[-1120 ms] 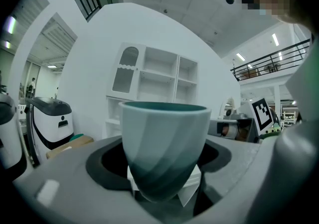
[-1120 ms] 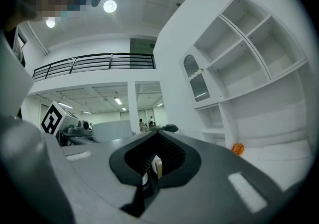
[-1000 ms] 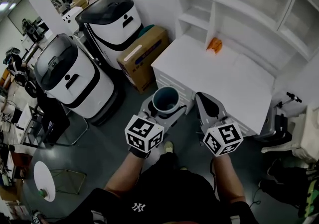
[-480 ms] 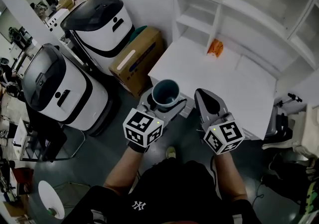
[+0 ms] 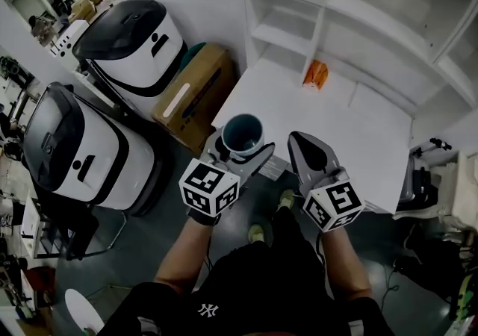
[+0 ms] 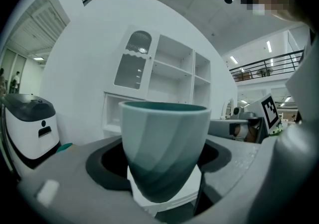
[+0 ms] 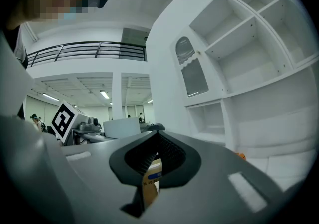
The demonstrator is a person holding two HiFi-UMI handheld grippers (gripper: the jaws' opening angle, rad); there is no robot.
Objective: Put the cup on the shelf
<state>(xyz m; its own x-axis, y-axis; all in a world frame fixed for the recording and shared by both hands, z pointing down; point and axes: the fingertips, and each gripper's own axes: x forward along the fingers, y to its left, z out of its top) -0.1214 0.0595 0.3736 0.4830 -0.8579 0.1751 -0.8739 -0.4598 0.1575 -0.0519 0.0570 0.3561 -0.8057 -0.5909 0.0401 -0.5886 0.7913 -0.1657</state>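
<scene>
Your left gripper (image 5: 239, 151) clamps the teal cup (image 5: 243, 134) upright between its jaws. Your right gripper (image 5: 300, 145), jaws together on nothing, sits at the cup's 3 o'clock.

The left claw (image 5: 240, 151) lifts the teal cup (image 5: 243, 133) slightly up the frame, nearer the white bench (image 5: 358, 140). A shoe (image 5: 286, 198) steps forward below the bench edge. The white machines (image 5: 89, 151) and the cardboard box (image 5: 190, 95) slide toward the frame's left.
</scene>
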